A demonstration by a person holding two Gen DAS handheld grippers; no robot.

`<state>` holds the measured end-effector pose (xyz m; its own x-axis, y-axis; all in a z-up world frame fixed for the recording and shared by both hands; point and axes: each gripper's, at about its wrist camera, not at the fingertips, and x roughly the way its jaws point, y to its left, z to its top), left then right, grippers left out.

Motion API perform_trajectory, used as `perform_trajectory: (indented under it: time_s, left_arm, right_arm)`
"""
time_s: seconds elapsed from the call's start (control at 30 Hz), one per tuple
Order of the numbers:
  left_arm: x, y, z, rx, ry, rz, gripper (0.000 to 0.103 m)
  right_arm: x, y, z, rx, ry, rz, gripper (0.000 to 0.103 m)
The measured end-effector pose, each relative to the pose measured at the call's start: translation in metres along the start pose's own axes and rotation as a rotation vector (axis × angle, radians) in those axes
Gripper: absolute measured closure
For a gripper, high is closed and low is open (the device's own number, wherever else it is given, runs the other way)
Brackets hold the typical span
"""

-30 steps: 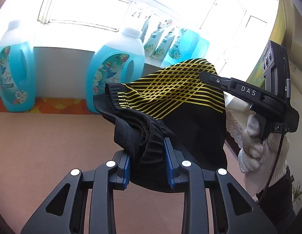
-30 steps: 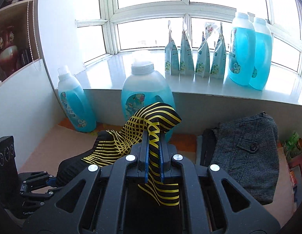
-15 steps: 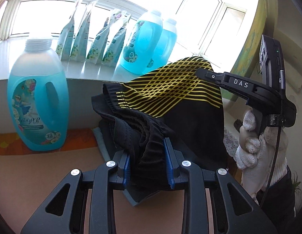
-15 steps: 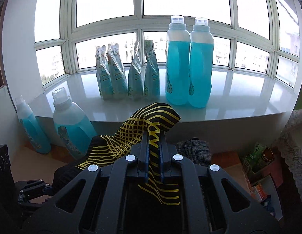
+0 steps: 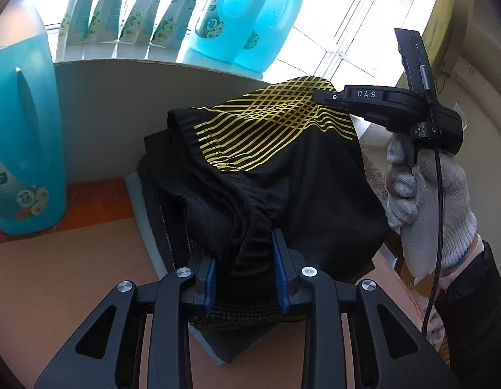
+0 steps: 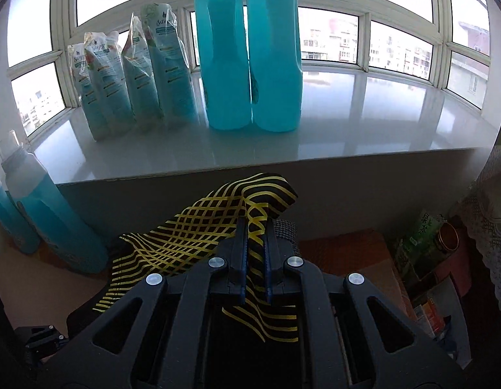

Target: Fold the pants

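Above bench [image 5: 72, 275], my left gripper [image 5: 244, 278] clamps bunched black waistband of pants [image 5: 282, 168]; right gripper [image 6: 254, 265] pinches yellow-striped edge, jaws nearly closed. Since a second ago: both views swing right, window sill [image 6: 363, 123] bottles [image 6: 250, 48] now closer; pants carried in air toward folded pile [image 5: 172, 227] below. Means transfer, likely stacking, no fresh fold. Hidden: pants' lower half, pile's contents, landing spot.

The black pants [image 5: 282, 175] hide the dark garments [image 5: 159, 194] stacked beneath. The left-hand detergent bottle [image 5: 20, 129] is cut off by the frame edge. Items at the right [image 6: 425, 259] are too dim to identify.
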<state>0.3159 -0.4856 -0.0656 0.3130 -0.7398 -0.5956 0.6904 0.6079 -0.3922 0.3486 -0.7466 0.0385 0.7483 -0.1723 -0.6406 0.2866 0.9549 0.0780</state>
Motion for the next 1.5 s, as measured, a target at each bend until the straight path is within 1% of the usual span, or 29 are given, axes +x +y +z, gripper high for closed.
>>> perform_trajectory:
  time_s: [0.07, 0.1, 0.13, 0.17, 0.2, 0.23, 0.27, 0.33, 0.37, 0.4, 0.47, 0.57, 0.63, 0.67, 0.77, 0.83, 0.9, 0.93, 0.97, 1.0, 1.03, 1.1, 1.17, 1.27, 1.3, 1.33, 1.4, 1.47, 1.5]
  left_arm:
    - [-0.002, 0.004, -0.004, -0.005, 0.015, 0.003, 0.075]
    - [-0.003, 0.006, -0.005, -0.007, 0.028, 0.001, 0.071]
    - [-0.003, 0.008, -0.007, -0.010, 0.048, -0.005, 0.067]
    - [-0.003, 0.010, -0.006, -0.015, 0.069, -0.017, 0.067]
    - [-0.005, 0.011, -0.007, -0.018, 0.080, -0.015, 0.065]
    - [-0.007, 0.012, -0.007, -0.018, 0.089, -0.005, 0.058]
    - [-0.011, 0.012, -0.007, -0.017, 0.094, 0.002, 0.056]
    - [-0.021, 0.013, -0.007, -0.014, 0.080, 0.004, 0.056]
    - [-0.027, 0.013, -0.007, -0.009, 0.074, 0.008, 0.056]
    - [-0.032, 0.012, -0.007, 0.000, 0.066, 0.017, 0.053]
    - [-0.040, 0.014, -0.009, 0.007, 0.051, 0.029, 0.053]
    - [-0.048, 0.018, -0.012, -0.007, 0.041, 0.037, 0.053]
    - [-0.054, 0.020, -0.016, -0.008, 0.038, 0.041, 0.053]
    - [-0.056, 0.020, -0.017, -0.009, 0.035, 0.045, 0.053]
    - [-0.065, 0.025, -0.022, -0.022, 0.028, 0.048, 0.053]
    - [-0.074, 0.030, -0.025, -0.030, 0.021, 0.050, 0.053]
    - [-0.083, 0.036, -0.025, -0.034, 0.012, 0.069, 0.053]
    - [-0.087, 0.041, -0.025, -0.040, 0.009, 0.075, 0.053]
    - [-0.091, 0.045, -0.025, -0.046, 0.004, 0.082, 0.053]
    - [-0.094, 0.048, -0.024, -0.052, -0.003, 0.090, 0.053]
    - [-0.098, 0.051, -0.024, -0.058, -0.011, 0.096, 0.053]
    - [-0.102, 0.055, -0.023, -0.068, -0.022, 0.100, 0.053]
    - [-0.105, 0.056, -0.024, -0.071, -0.026, 0.102, 0.053]
    - [-0.109, 0.055, -0.026, -0.068, -0.020, 0.100, 0.053]
    - [-0.109, 0.055, -0.027, -0.065, -0.018, 0.100, 0.053]
    - [-0.110, 0.054, -0.027, -0.063, -0.021, 0.100, 0.053]
    - [-0.115, 0.051, -0.027, -0.058, -0.030, 0.098, 0.053]
    - [-0.122, 0.046, -0.029, -0.048, -0.046, 0.106, 0.053]
    - [-0.125, 0.043, -0.030, -0.042, -0.049, 0.106, 0.053]
  right_arm:
    - [0.010, -0.007, -0.005, 0.015, 0.034, -0.006, 0.094]
    - [0.012, -0.011, -0.008, 0.024, 0.048, -0.005, 0.085]
    - [0.012, -0.013, -0.009, 0.030, 0.054, -0.010, 0.071]
    - [0.010, -0.015, -0.011, 0.029, 0.052, -0.031, 0.063]
    - [0.007, -0.016, -0.012, 0.026, 0.043, -0.051, 0.052]
    - [0.003, -0.018, -0.012, 0.028, 0.039, -0.066, 0.050]
    - [-0.002, -0.018, -0.012, 0.029, 0.032, -0.085, 0.050]
    - [-0.020, -0.013, -0.011, 0.015, -0.015, -0.136, 0.050]
    - [-0.030, -0.008, -0.010, 0.002, -0.042, -0.143, 0.050]
    - [-0.039, 0.000, -0.008, -0.017, -0.057, -0.123, 0.050]
    - [-0.050, 0.023, -0.004, -0.064, -0.060, -0.061, 0.049]
    - [-0.045, 0.069, -0.001, -0.151, -0.001, 0.032, 0.050]
    - [-0.028, 0.102, -0.004, -0.203, 0.062, 0.108, 0.050]
    - [-0.018, 0.116, -0.007, -0.227, 0.090, 0.116, 0.050]
    - [0.017, 0.152, -0.015, -0.290, 0.160, 0.083, 0.050]
    - [0.039, 0.167, -0.020, -0.314, 0.211, 0.050, 0.050]
    - [0.058, 0.177, -0.024, -0.335, 0.257, 0.030, 0.051]
    - [0.068, 0.180, -0.026, -0.341, 0.279, 0.017, 0.064]
    - [0.077, 0.180, -0.026, -0.336, 0.298, 0.002, 0.071]
    - [0.084, 0.181, -0.025, -0.326, 0.294, -0.009, 0.074]
    - [0.088, 0.180, -0.022, -0.313, 0.277, -0.011, 0.074]
    - [0.090, 0.176, -0.018, -0.272, 0.221, -0.007, 0.074]
    - [0.085, 0.170, -0.014, -0.224, 0.160, 0.026, 0.074]
    - [0.066, 0.164, -0.014, -0.173, 0.125, 0.109, 0.073]
    - [0.055, 0.161, -0.015, -0.168, 0.108, 0.129, 0.070]
    - [0.043, 0.158, -0.015, -0.161, 0.085, 0.133, 0.064]
    - [0.015, 0.150, -0.020, -0.124, 0.043, 0.162, 0.058]
    - [-0.015, 0.137, -0.028, -0.074, 0.012, 0.164, 0.055]
    - [-0.028, 0.130, -0.033, -0.050, 0.003, 0.170, 0.052]
